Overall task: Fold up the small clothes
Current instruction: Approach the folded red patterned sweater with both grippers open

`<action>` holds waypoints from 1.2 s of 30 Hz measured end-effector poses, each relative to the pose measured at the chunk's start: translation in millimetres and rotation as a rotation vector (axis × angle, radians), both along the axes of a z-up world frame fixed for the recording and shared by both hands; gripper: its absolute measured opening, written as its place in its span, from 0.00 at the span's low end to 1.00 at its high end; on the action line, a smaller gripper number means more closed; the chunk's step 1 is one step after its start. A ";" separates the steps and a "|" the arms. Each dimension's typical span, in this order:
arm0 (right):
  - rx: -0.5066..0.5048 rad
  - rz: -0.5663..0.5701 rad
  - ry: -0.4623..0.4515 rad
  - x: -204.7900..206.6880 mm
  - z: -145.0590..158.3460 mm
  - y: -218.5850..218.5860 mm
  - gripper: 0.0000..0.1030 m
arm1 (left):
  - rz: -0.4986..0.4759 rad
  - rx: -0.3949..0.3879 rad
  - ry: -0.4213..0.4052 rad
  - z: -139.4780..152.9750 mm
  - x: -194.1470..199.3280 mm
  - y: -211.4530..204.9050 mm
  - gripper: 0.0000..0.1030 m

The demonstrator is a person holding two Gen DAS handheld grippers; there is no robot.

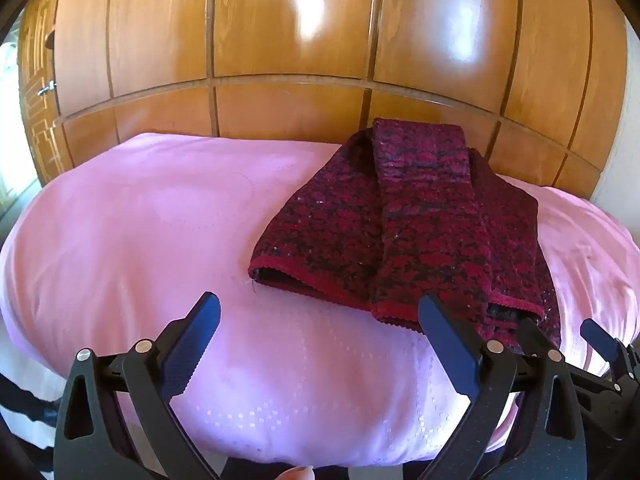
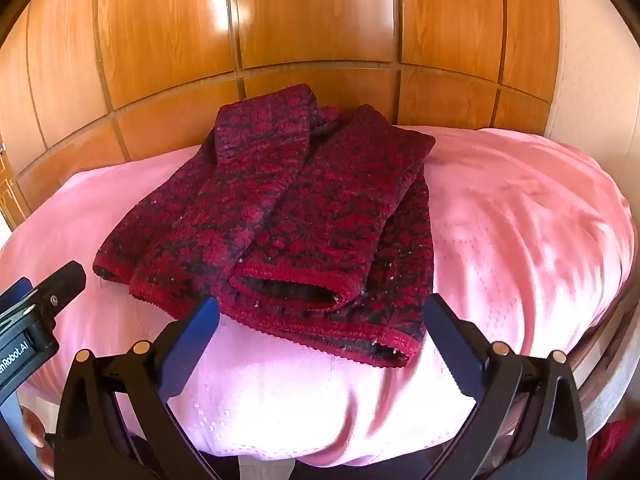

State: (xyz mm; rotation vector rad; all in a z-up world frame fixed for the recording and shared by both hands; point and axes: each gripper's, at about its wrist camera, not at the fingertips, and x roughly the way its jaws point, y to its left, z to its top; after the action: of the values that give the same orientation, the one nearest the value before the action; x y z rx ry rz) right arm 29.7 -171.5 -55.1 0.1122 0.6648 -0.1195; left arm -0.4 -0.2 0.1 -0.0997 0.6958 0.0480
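Observation:
A dark red and black patterned knit sweater (image 1: pixel 420 224) lies on a pink cloth-covered surface (image 1: pixel 180 220), its sleeves folded lengthwise over the body and its red hem toward me. It also shows in the right wrist view (image 2: pixel 304 216). My left gripper (image 1: pixel 320 308) is open and empty, just in front of the hem, to the sweater's left. My right gripper (image 2: pixel 320 312) is open and empty, hovering at the hem's near edge. The right gripper's tips show at the right edge of the left wrist view (image 1: pixel 560 332). The left gripper's tip shows in the right wrist view (image 2: pixel 60 280).
Glossy wooden wardrobe panels (image 1: pixel 300 60) stand right behind the pink surface. The pink cover (image 2: pixel 520 208) drops off at the front and at both sides. A fingertip (image 1: pixel 298 472) shows at the bottom edge.

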 end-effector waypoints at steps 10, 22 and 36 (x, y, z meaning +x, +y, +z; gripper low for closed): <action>0.013 -0.006 0.011 2.5 -8.5 -1.6 0.98 | 0.009 0.024 0.033 -11.1 3.3 -1.9 0.95; 0.011 0.007 0.017 2.8 -7.3 -1.1 0.98 | 0.015 0.030 0.018 -7.1 -0.5 -1.6 0.95; 0.000 0.026 0.021 -0.2 -8.9 3.6 0.98 | 0.022 0.027 0.023 -4.1 -1.9 1.4 0.95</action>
State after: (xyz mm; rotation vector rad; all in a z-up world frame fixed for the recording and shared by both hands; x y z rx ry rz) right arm 29.6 -167.9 -64.0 0.1029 0.6870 -0.0961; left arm -2.3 1.2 -4.0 -0.0804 0.7166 0.0795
